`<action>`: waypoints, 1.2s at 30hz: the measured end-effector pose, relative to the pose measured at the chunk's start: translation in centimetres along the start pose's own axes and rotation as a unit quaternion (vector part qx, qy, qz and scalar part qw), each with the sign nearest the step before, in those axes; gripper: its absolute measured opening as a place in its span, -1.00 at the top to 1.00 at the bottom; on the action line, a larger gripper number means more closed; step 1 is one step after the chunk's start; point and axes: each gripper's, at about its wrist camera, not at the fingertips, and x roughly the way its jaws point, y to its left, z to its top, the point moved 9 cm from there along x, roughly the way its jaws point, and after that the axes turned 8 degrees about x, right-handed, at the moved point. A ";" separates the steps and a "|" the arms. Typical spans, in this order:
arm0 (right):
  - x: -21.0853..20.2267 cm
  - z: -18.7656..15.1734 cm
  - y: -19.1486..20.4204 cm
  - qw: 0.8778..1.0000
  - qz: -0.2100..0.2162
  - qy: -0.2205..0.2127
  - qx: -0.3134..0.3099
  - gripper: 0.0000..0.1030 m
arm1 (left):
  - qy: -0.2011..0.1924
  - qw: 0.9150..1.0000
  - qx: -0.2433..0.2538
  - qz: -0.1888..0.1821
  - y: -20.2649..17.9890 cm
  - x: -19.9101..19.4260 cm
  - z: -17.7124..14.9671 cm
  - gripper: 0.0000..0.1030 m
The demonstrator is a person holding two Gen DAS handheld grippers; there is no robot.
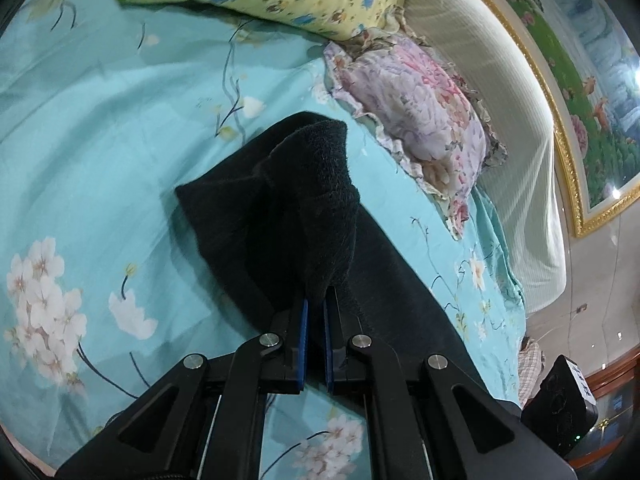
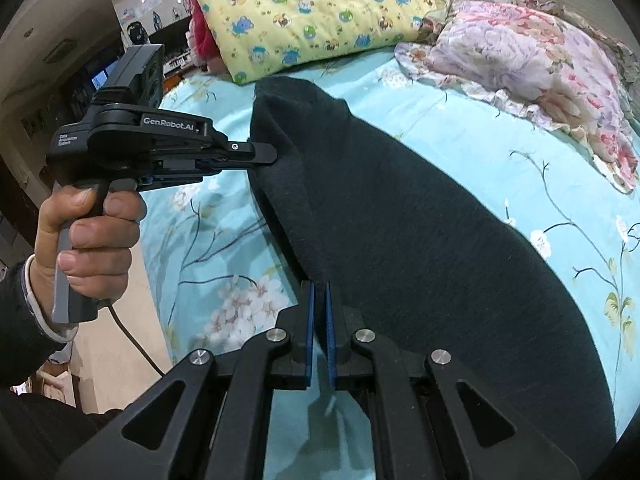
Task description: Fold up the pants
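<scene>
A fold is under way: the black pants [image 2: 420,208] lie across the bed [image 2: 540,184], one edge lifted off it. The left tongs [image 2: 272,158] are closed on the far end, the right tongs [image 2: 319,292] clamped on the near edge (both blue-padded). Next, I judge, the pinched edge must be carried across and laid flat. Both tongs slant downward; a hand [image 2: 86,236] grips the left handle

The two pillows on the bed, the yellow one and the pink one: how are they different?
The yellow pillow has small cartoon prints and plain edges; the pink pillow has large flowers and a frilled border. The yellow one lies left of the pink one. Both rest at the head of the turquoise sheet.
</scene>
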 end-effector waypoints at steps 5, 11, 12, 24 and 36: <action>0.9 -0.2 -0.2 1.000 -0.007 0.014 0.006 0.88 | 0.002 1.000 0.002 0.001 0.8 -0.2 -0.5 0.90; 1.4 -0.6 -0.2 1.000 -0.005 0.027 0.012 0.81 | -0.002 1.000 0.013 0.014 1.3 -1.1 -0.6 0.89; 1.4 -0.5 -0.2 1.000 -0.006 0.027 0.013 0.81 | -0.003 1.000 0.014 0.017 1.4 -1.4 -0.5 0.89; -1.3 0.0 -1.6 0.997 0.023 -0.015 0.078 0.23 | -0.010 0.998 0.003 0.054 2.7 -3.4 -0.2 0.15; -4.0 0.7 -7.4 0.986 0.002 -0.052 0.161 0.22 | 0.009 0.998 -0.010 0.057 2.6 -2.4 0.2 0.00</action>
